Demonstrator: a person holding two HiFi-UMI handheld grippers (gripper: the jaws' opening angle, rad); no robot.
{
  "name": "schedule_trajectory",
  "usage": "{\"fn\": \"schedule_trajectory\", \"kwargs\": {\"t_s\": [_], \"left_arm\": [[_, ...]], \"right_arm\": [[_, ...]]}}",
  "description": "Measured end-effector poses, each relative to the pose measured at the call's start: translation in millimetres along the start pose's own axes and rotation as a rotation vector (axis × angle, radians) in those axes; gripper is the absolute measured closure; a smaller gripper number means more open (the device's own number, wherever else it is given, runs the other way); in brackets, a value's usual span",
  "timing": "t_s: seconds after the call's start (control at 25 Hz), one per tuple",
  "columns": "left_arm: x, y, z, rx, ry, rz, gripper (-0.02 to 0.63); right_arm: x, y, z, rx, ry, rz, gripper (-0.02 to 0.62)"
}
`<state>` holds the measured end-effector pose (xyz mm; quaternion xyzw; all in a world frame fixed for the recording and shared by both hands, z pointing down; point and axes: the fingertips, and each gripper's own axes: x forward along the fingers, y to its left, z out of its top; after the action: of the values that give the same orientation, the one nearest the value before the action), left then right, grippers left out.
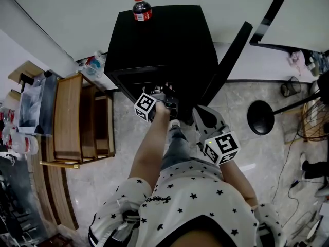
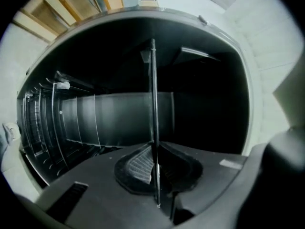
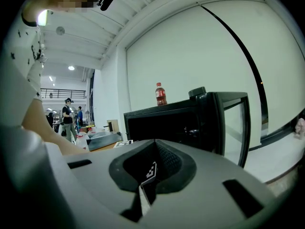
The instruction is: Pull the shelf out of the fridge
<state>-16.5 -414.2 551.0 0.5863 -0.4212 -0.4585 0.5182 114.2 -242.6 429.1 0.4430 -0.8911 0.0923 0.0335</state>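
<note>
Inside the black fridge [image 1: 164,40], the left gripper [image 2: 155,171] jaws pinch the thin dark shelf [image 2: 153,89] by its edge for pulling; the right gripper [image 3: 149,174] jaws sit together, empty.

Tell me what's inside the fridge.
The shelf, seen edge-on, with the left gripper shut on its edge, and wire racks along one wall. The back is too dark to tell; in the head view the top of the fridge covers it.

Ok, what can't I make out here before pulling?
Left gripper view: the thin dark shelf shows edge-on only; its far end and supports are lost in the dark interior.
Head view: the jaws of the left gripper vanish in the black fridge opening.
Right gripper view: fridge interior too dark; shelf not discernible.
</note>
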Motion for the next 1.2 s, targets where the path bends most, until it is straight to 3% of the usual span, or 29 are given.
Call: {"fn": "schedule_trajectory", "kwargs": {"t_s": [1.2], "left_arm": [[-78, -9, -24, -0.023, -0.003, -0.003, 0.575]], "right_arm": [[-30, 34, 1, -0.017, -0.042, 0.022, 0.601]]}}
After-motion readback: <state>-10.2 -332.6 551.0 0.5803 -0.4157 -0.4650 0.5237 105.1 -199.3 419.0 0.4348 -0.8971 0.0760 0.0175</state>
